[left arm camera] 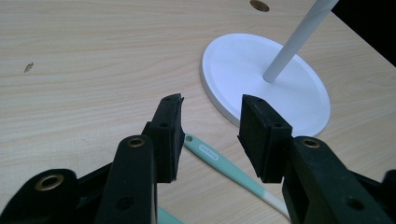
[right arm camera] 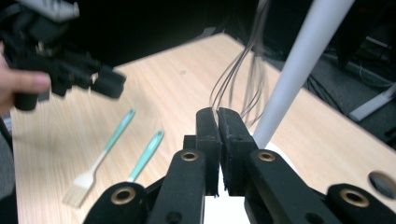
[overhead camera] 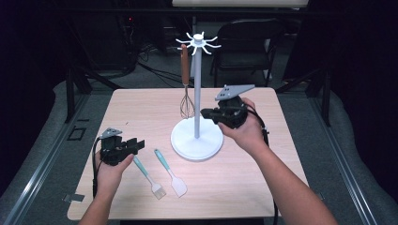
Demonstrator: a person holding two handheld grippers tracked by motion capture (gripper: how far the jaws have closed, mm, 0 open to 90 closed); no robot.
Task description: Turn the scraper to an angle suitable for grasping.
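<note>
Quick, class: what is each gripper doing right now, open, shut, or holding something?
Left gripper: open, holding nothing, jaws either side of the teal-handled brush on the table.
Right gripper: jaws together, nothing between them, beside the white stand's pole.

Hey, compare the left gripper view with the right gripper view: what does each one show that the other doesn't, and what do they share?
Left gripper view alone: the left gripper's jaws standing apart above the table, a teal handle lying between them, and the stand's round white base.

Right gripper view alone: the right gripper's jaws pressed together with nothing between them, the wire whisk hanging beside the pole, and both teal tools at full length, the brush and the spatula.

Both: the wooden table and the stand's white pole.
</note>
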